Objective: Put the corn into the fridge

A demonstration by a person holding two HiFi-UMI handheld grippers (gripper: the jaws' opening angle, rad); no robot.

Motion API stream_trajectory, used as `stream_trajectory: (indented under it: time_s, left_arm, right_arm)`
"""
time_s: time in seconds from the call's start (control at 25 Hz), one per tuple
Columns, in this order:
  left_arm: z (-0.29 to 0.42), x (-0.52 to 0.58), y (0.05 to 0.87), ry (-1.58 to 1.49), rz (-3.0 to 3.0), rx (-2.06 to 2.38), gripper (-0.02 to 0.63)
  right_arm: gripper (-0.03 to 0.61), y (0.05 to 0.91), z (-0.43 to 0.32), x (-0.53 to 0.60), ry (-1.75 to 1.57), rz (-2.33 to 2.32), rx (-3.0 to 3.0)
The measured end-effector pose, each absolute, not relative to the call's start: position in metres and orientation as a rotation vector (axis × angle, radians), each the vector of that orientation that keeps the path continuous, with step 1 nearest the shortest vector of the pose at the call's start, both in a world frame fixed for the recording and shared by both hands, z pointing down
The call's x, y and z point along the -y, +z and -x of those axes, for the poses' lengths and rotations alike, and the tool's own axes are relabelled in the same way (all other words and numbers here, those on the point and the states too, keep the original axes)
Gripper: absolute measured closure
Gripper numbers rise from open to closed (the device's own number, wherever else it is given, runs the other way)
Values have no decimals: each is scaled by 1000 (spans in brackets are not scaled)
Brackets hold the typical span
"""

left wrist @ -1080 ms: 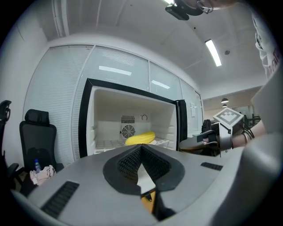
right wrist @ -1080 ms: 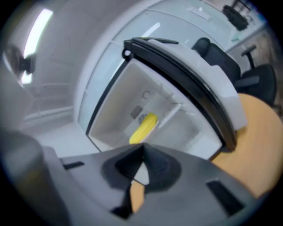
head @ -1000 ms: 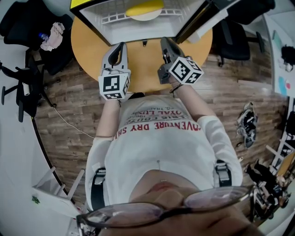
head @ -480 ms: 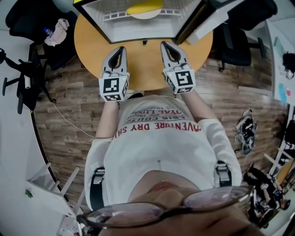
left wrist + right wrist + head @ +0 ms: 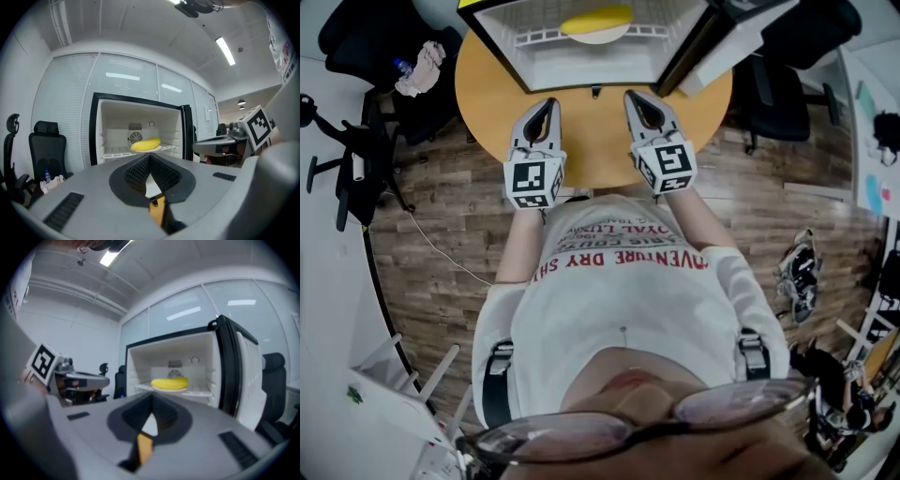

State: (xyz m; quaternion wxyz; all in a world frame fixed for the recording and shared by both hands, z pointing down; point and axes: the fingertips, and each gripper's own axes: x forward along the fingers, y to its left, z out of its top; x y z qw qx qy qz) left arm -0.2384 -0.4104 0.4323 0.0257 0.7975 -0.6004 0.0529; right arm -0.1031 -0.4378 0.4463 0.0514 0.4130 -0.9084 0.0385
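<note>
The yellow corn (image 5: 595, 18) lies on a white plate (image 5: 592, 35) on the wire shelf inside the small open fridge (image 5: 508, 58); it also shows as the corn (image 5: 146, 144) in the left gripper view and the corn (image 5: 169, 383) in the right gripper view. My left gripper (image 5: 547, 101) and right gripper (image 5: 635, 97) hover side by side over the round wooden table (image 5: 591, 141), just in front of the fridge opening, both pointing at it. Both are shut and hold nothing: the left gripper (image 5: 150, 157) and the right gripper (image 5: 152, 397) show their jaws meeting at the tips.
The fridge door (image 5: 712, 42) stands swung open to the right, the same door (image 5: 239, 376) close by my right gripper. Black office chairs (image 5: 370, 56) flank the table; the left one carries a cloth and a bottle (image 5: 417, 70). Wooden floor lies all around.
The right gripper has rolled from a tilted pose to upright, matching the left. Both grippers have edged slightly toward the fridge.
</note>
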Motion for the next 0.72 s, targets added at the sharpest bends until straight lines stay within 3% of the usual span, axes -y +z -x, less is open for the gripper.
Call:
stream_trajectory:
  time_s: [0.72]
  left_arm:
    - [232,411,424,152,-2550,1691,588]
  right_arm:
    - [551,431,104,448,102,-1295,2712]
